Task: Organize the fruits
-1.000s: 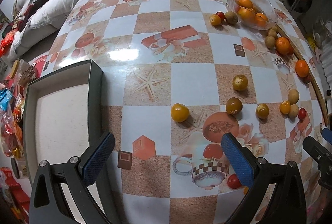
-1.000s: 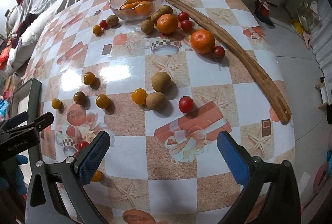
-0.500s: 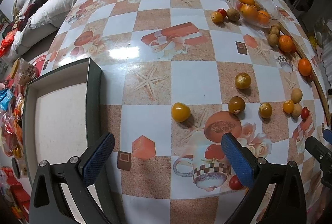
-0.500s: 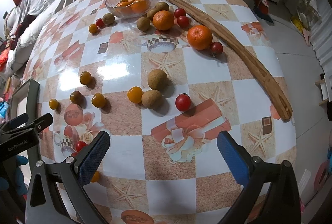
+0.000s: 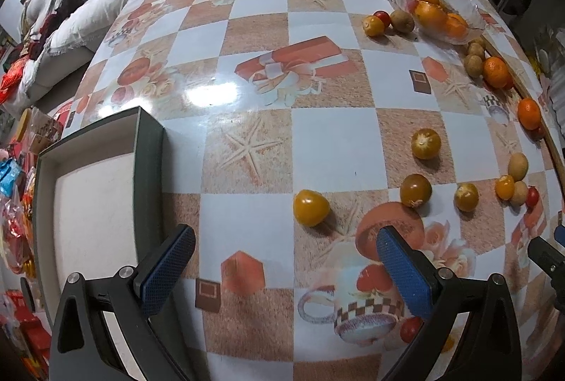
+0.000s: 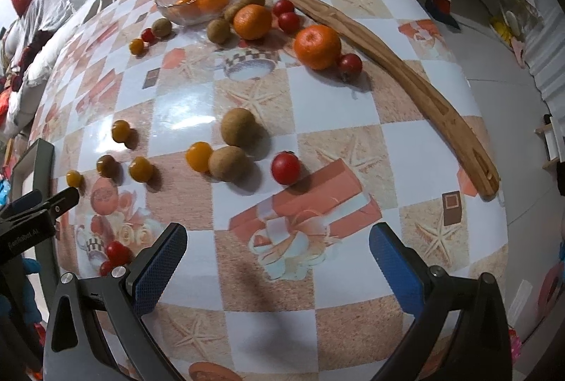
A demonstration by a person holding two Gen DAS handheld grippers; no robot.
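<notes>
— Fruit first: what has changed since a second ago?

— Very little. Both views have crept slightly forward over the worktop (image 5: 332, 141), so the fruit sits a touch lower in each picture. No fruit has moved. Both grippers remain spread wide, holding nothing.

— What is hard to make out?

— In the left view, a red cherry tomato (image 5: 409, 328) is partly hidden behind the left gripper's (image 5: 282, 269) right finger. The dark tray (image 5: 148, 148) is cut off at the left edge. The glass bowl (image 6: 169, 5) of oranges sits at the far side, distorted by the lens. Only the tip of the right gripper shows at the left view's right edge.

— Where does the fruit lie relative to each gripper?

— A yellow tomato (image 5: 310, 207) lies just ahead of the left gripper, between its finger lines, not touching. The tray is to its left. Ahead of the right gripper (image 6: 277, 261), well apart, are a red tomato (image 6: 286, 167), two brown round fruits (image 6: 227, 163) touching each other, and an orange tomato (image 6: 198, 156) beside them. A wooden stick (image 6: 406, 70) curves along the right side.
</notes>
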